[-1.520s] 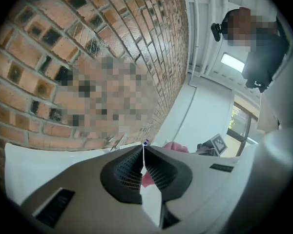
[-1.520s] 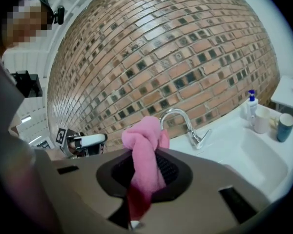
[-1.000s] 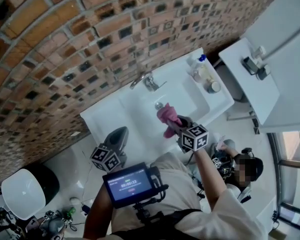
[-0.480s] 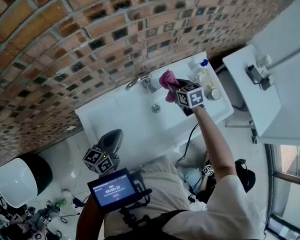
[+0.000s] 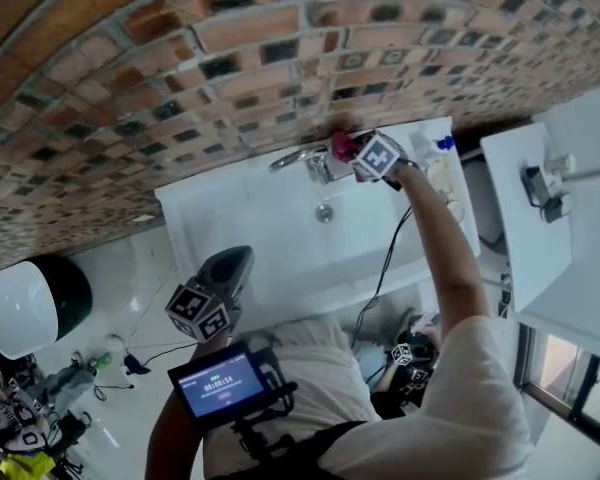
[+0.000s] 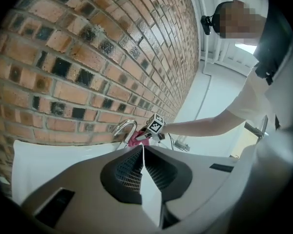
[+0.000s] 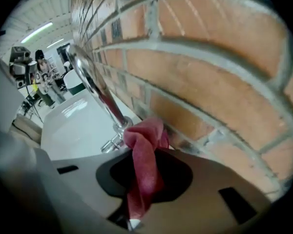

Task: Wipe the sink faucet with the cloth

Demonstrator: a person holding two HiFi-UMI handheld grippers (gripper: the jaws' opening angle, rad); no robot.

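A chrome faucet (image 5: 302,158) stands at the back of the white sink (image 5: 230,238), against the brick wall. My right gripper (image 5: 350,152) is shut on a pink-red cloth (image 5: 341,145) and holds it against the right side of the faucet's base. In the right gripper view the cloth (image 7: 144,152) bunches up against the foot of the faucet (image 7: 95,89), close to the bricks. My left gripper (image 5: 228,273) hangs in front of the sink's near edge, shut and holding nothing. From the left gripper view (image 6: 142,149) the faucet (image 6: 124,127) and cloth (image 6: 135,140) show far ahead.
Bottles (image 5: 438,163) stand on the sink's right end. A white cabinet (image 5: 540,228) is at the right, and a round white and black fixture (image 5: 25,313) sits on the floor at the left. A dark cable (image 5: 387,268) hangs below the sink.
My right gripper carried the cloth from over the basin up and back to the faucet's base by the wall. The left gripper stayed low in front of the sink.
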